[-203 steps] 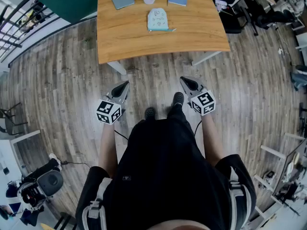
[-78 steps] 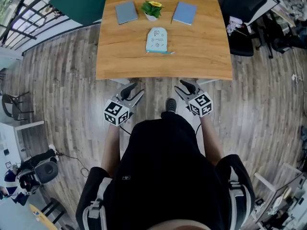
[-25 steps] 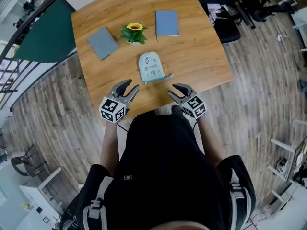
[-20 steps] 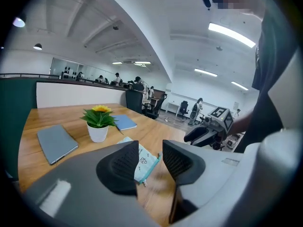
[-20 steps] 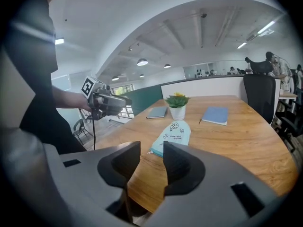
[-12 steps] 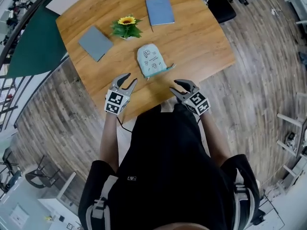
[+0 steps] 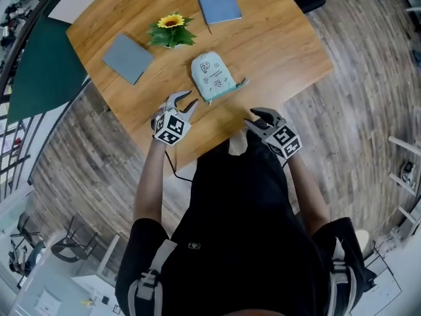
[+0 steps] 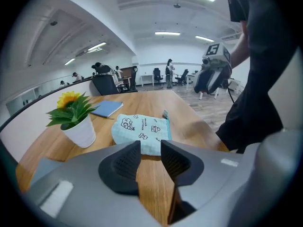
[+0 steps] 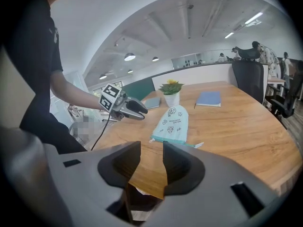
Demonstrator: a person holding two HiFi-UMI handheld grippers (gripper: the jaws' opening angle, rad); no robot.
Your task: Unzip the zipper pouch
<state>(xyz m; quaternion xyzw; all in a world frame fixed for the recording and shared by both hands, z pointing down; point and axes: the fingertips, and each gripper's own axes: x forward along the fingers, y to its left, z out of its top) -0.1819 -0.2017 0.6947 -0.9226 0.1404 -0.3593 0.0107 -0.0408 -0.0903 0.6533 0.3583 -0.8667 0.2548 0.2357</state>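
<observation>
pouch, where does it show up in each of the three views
Head view: pouch upper centre on the table, lower right of the sunflower pot.
Left gripper view: pouch centre, right of the pot.
Right gripper view: pouch centre, in front of the pot.
Shared landmark: the sunflower pot, beside the pouch's rounded end.

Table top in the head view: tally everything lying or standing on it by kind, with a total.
zipper pouch: 1
notebooks: 2 (grey notebook, blue notebook)
potted sunflower: 1
Total on the table: 4
</observation>
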